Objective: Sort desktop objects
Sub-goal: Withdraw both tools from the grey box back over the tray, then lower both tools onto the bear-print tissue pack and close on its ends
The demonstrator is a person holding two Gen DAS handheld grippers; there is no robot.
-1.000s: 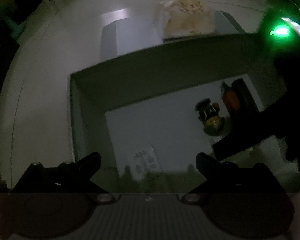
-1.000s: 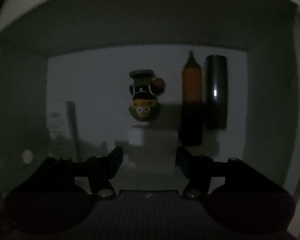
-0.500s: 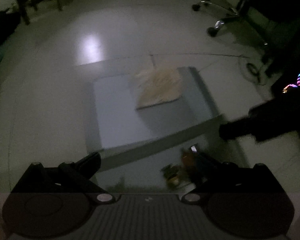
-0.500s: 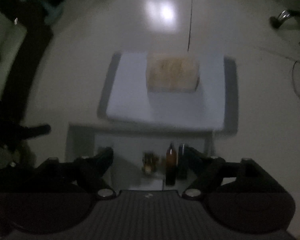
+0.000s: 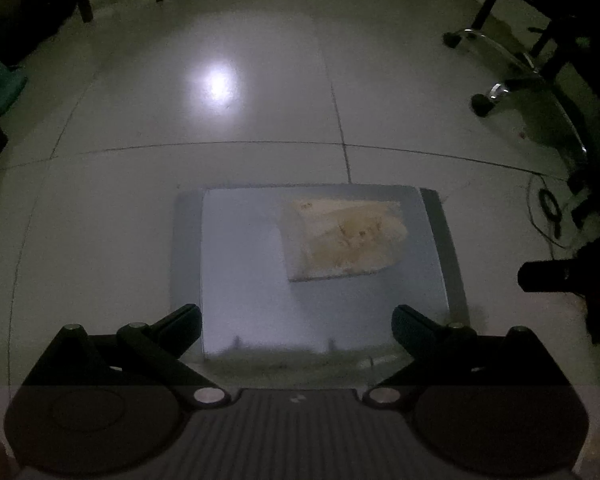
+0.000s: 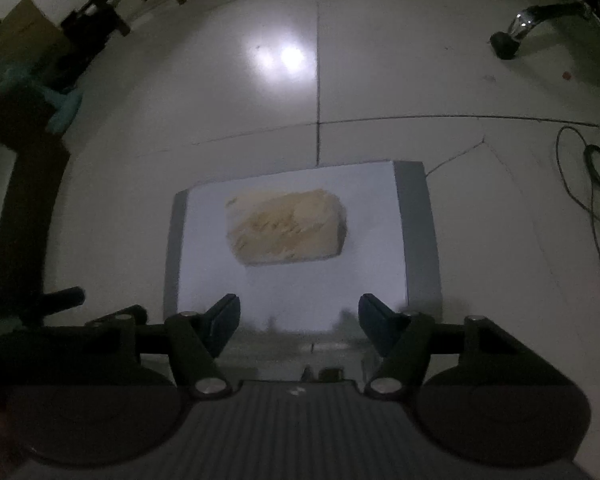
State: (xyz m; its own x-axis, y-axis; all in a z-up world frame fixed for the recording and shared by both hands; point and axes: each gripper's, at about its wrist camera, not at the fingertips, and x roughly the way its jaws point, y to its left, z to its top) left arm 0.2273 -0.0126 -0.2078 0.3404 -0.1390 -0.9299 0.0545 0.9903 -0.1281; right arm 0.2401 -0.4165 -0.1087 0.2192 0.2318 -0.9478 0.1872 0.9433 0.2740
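Our left tool (image 5: 296,322) is spread wide with nothing between its fingers, and our right tool (image 6: 299,316) is likewise parted and empty. Both hover above a pale flat lid (image 5: 240,264) lying on the tiled floor (image 5: 140,168). A beige soft pouch (image 5: 342,240) rests on the lid, toward its far right part in the left view. The light is dim and the near edge of the lid is blurred. An office chair base (image 6: 524,28) stands well apart at far right, and a dark cable (image 6: 598,184) loops on the floor.
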